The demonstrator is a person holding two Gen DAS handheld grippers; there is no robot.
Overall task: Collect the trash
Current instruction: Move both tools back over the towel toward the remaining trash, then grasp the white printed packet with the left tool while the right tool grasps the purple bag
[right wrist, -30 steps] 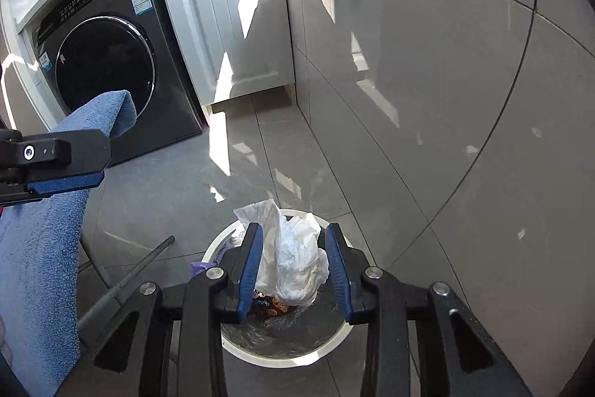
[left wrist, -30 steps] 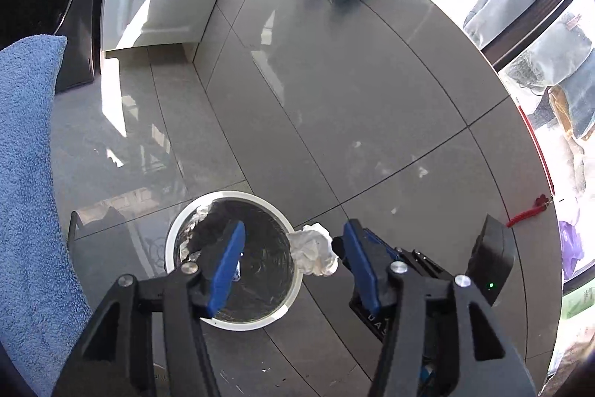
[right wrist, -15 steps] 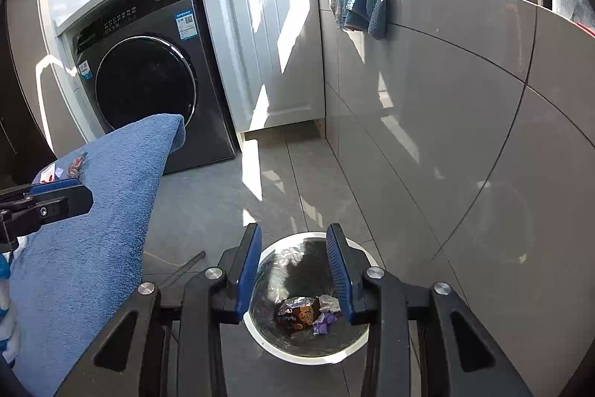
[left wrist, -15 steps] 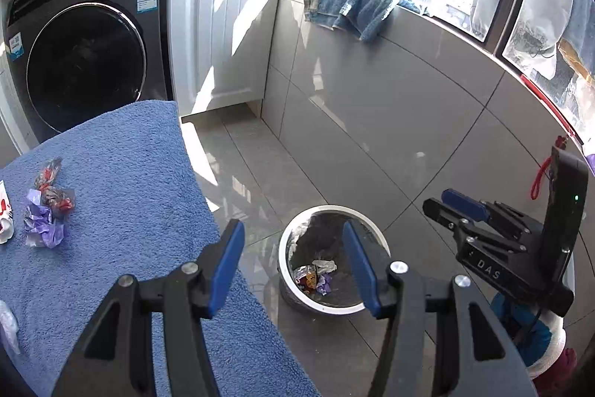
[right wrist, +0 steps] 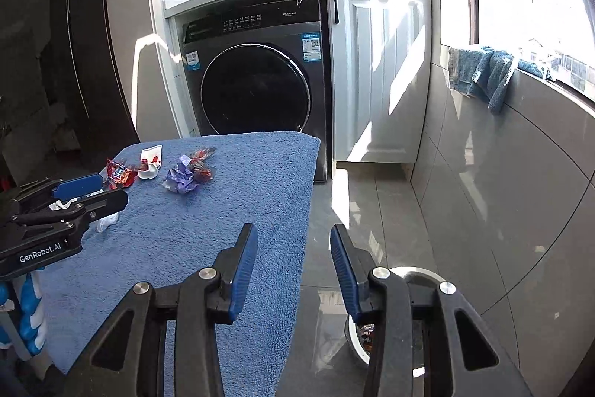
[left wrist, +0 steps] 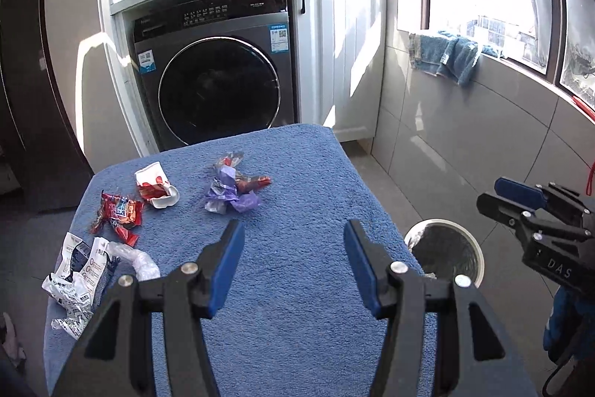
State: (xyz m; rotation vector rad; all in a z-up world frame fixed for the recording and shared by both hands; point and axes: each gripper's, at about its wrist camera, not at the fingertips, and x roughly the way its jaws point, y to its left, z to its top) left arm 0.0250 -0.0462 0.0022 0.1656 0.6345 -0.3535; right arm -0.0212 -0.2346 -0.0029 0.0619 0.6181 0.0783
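Several pieces of trash lie on the blue towel-covered table (left wrist: 297, 304): a purple wrapper (left wrist: 230, 192), a red wrapper (left wrist: 119, 211), a small white-and-red pack (left wrist: 154, 185) and a crumpled white printed bag (left wrist: 81, 274). My left gripper (left wrist: 293, 237) hovers open over the towel, short of the purple wrapper, nothing between its fingers. My right gripper (right wrist: 293, 233) hangs over the table's right edge, jaws opening and empty. The white-rimmed bin (left wrist: 479, 259) stands on the floor to the right, below the right gripper (left wrist: 520, 199). In the right wrist view its finger half hides the bin (right wrist: 412, 272).
A dark washing machine (left wrist: 219, 80) and a white cabinet (left wrist: 346, 54) stand behind the table. A grey tiled wall (left wrist: 483, 136) runs along the right under a window, with a blue cloth (left wrist: 453, 56) on the sill. Grey floor tiles (right wrist: 372, 203) lie between table and wall.
Both grippers swung up and left, away from the bin towards the table. The white wad that was between the right gripper's fingers is gone from them, and those fingers stand wider apart.
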